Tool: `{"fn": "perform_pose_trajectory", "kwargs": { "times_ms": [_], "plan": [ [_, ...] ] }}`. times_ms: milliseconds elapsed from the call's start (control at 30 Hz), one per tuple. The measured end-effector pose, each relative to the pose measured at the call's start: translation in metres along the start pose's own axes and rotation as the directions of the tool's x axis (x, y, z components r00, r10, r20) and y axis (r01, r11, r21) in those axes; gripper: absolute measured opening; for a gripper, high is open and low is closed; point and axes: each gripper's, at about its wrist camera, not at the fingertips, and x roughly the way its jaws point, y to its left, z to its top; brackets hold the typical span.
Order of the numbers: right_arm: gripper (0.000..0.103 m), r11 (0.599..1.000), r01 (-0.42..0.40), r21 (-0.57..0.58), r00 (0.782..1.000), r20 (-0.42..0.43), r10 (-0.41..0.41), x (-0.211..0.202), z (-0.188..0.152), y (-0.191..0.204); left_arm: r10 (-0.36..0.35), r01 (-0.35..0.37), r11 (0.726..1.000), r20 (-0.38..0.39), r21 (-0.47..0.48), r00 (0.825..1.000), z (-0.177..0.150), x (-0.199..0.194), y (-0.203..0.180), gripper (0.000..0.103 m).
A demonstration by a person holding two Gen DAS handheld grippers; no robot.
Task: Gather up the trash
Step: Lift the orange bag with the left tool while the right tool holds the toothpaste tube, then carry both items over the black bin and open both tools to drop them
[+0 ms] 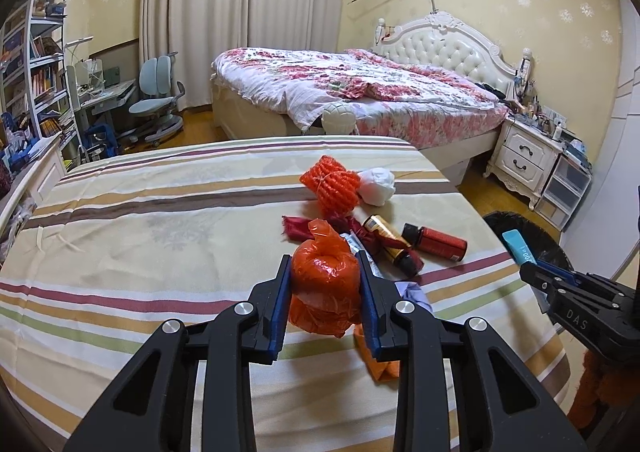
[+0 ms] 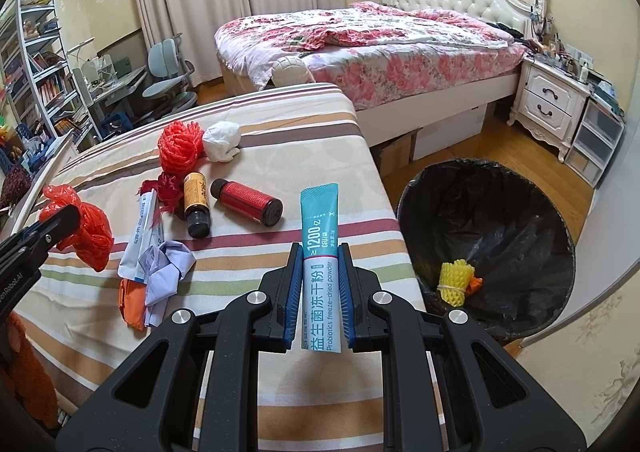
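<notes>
Two pieces of trash are riding in your grippers at once: your right gripper (image 2: 320, 284) is clamping a teal probiotics sachet (image 2: 320, 252) upright between its fingers, and your left gripper (image 1: 325, 292) is squeezing a knotted orange plastic bag (image 1: 324, 284) above the striped tabletop (image 1: 160, 212). You are carrying, not picking. The black-lined bin (image 2: 486, 244) is sitting at three o'clock of the sachet, holding yellow foam netting (image 2: 456, 278). Next, I judge, you are swinging the sachet over the rim before letting go. Bottles (image 2: 246, 200), orange netting (image 2: 180, 144) and crumpled paper (image 2: 166, 268) are waiting at ten o'clock.
</notes>
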Motion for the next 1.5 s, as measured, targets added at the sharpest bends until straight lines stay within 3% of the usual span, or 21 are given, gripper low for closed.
{"fn": "perform_pose_trajectory", "kwargs": {
  "times_ms": [433, 867, 1233, 1500],
  "plan": [
    [0.017, 0.994, 0.096, 0.056, 0.992, 0.078, -0.1, -0.026, 0.017, -0.046, -0.089, 0.087, 0.995, 0.05, 0.04, 0.995, 0.027, -0.003, -0.043, 0.031],
    [0.017, 0.97, 0.189, 0.152, 0.973, 0.106, -0.206, -0.034, 0.026, -0.112, -0.212, 0.204, 0.969, 0.041, 0.14, 0.977, 0.047, 0.022, -0.125, 0.031],
    [0.017, 0.953, 0.223, 0.206, 0.968, 0.071, -0.242, -0.01, 0.023, -0.159, -0.286, 0.283, 0.936, -0.018, 0.209, 0.958, 0.052, 0.065, -0.2, 0.031],
    [0.017, 0.941, 0.234, 0.244, 0.969, 0.025, -0.247, 0.016, 0.02, -0.185, -0.285, 0.302, 0.916, -0.102, 0.262, 0.953, 0.039, 0.1, -0.239, 0.031]
  ]
}}
